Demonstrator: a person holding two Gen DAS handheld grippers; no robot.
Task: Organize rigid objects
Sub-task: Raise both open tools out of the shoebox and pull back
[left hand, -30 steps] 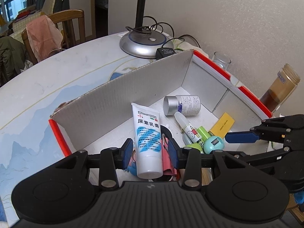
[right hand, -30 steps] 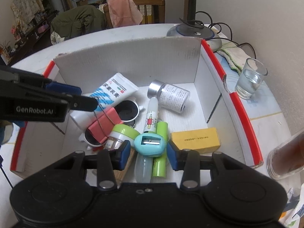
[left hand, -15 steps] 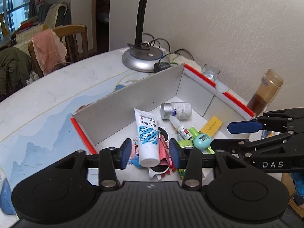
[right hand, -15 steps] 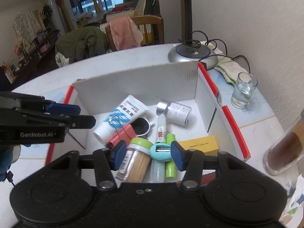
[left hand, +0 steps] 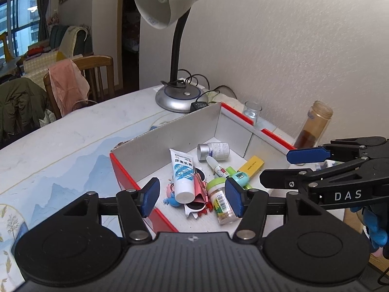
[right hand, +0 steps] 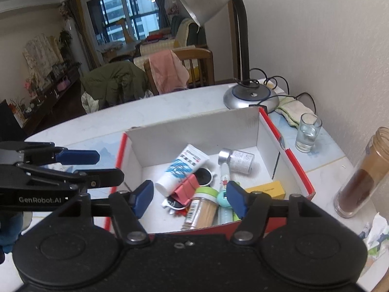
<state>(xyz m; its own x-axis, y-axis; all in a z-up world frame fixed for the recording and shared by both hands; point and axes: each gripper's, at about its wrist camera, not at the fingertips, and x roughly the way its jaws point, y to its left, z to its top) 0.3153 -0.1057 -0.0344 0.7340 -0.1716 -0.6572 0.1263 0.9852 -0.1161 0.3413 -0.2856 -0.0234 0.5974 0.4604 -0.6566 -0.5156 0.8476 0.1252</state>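
Both hand-held grippers hang empty above the cardboard box (right hand: pixel 287 150), the left gripper (left hand: pixel 192 196) and right gripper (right hand: pixel 189 198) with jaws apart, having just been opening. Just beyond their fingertips lie the toothpick jar (right hand: pixel 203 208), cream tube (left hand: pixel 182 178) and silver-capped bottle (right hand: pixel 237 160), heaped inside. Sorting looks largely done; beyond the box, the lamp (right hand: pixel 250 97) stands on the table.

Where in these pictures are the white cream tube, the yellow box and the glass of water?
white cream tube (left hand: pixel 181 173): left wrist view, on its printed middle.
yellow box (right hand: pixel 267 190): right wrist view, on its top face.
glass of water (right hand: pixel 307 133): right wrist view, on its side wall.
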